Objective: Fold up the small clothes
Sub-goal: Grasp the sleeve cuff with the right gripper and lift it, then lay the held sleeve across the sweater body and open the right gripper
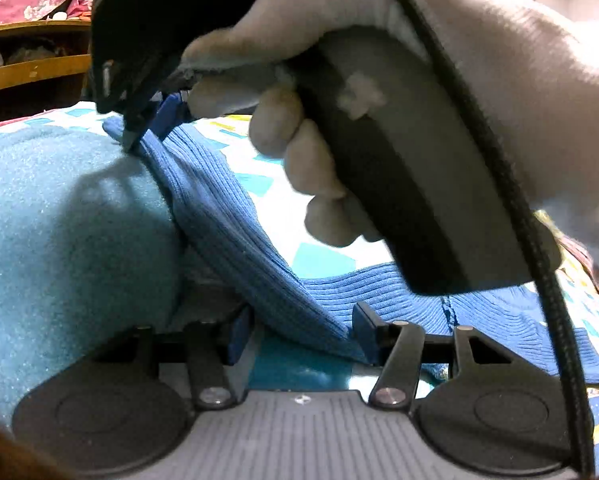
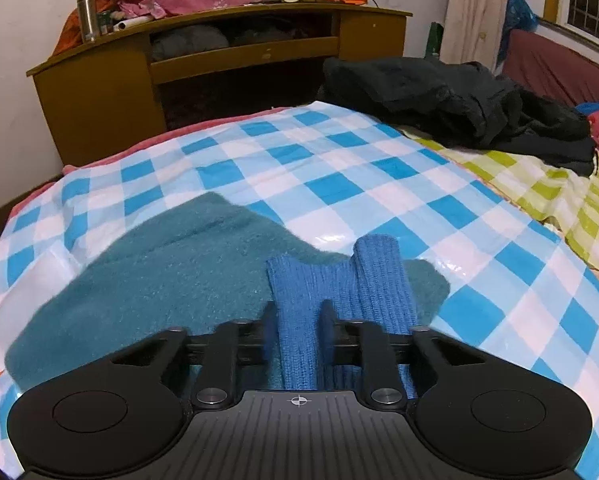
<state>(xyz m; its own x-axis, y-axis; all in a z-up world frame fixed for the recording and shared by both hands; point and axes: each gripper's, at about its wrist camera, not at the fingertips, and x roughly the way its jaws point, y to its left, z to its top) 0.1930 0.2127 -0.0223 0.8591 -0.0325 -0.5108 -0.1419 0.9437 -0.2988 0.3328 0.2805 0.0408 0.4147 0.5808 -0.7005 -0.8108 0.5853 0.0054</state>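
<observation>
Left gripper: jaws apart, straddling blue ribbed knit, pads not visibly pressing. Knit stretches over teal fleece on checked bedcover. Right gripper, in gloved hand: clenched on knit's far strip. Risk: one-ended hold, so fold skews or drags fleece; thin strip may slip.

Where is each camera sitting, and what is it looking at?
Left wrist view: sits on the left claw, looking low along the bed at the blue knit garment running between its fingers; the gloved hand and right claw show.
Right wrist view: sits on the right claw, shut on the garment, facing the checked sheet and wooden cabinet.
Shared: the garment, the teal cloth.
</observation>
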